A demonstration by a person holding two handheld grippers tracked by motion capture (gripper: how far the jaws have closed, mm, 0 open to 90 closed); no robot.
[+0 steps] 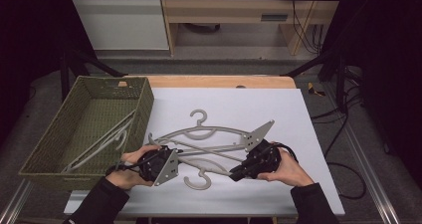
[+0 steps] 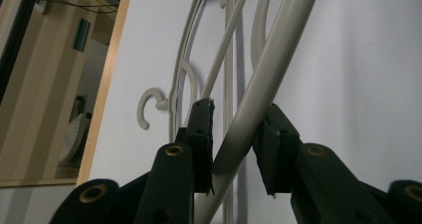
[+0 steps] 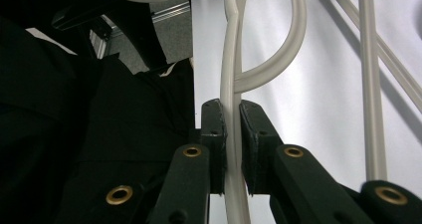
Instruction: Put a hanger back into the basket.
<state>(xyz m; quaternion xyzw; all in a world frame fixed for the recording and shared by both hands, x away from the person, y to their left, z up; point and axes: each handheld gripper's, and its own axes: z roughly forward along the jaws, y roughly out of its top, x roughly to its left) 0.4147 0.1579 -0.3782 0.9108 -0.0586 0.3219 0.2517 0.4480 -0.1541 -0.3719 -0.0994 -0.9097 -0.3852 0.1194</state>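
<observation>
Working on a white desk [image 1: 298, 184] here, with a green woven basket [image 1: 144, 97] parked at its left edge and a few hangers [image 1: 99, 142] already lying inside. Looks like moving the rest over there. Got a tangled pile of hangers [image 1: 219, 133] mid-desk, just right of the basket. Handling the near hanger [image 1: 199, 176], on the person's side of that pile, hook pointing back toward them.

Right tool [image 3: 232, 112] clamped tight on that hanger's thin rod, just below the loop under the hook. Left tool [image 2: 239, 117] straddling a thicker bar, with one pad [image 2: 201, 134] touching and the other either a hair off or barely on. Can't call it a real grip yet. Can't tell either whether that bar belongs to the same hanger.

Tips for doing this bit well:
- Get both pads squarely on before lifting, or expect the round bar to roll out.
- Lift level and slowly with both hands, watching for neighbouring arms crossing over and under.
- Wiggle free of the tangle first, then swing left over the basket rim.

As for looks: pale grey-beige, probably plastic. Smooth round rods, gently curved shoulders, a thin straight crossbar and an open hook on top.
</observation>
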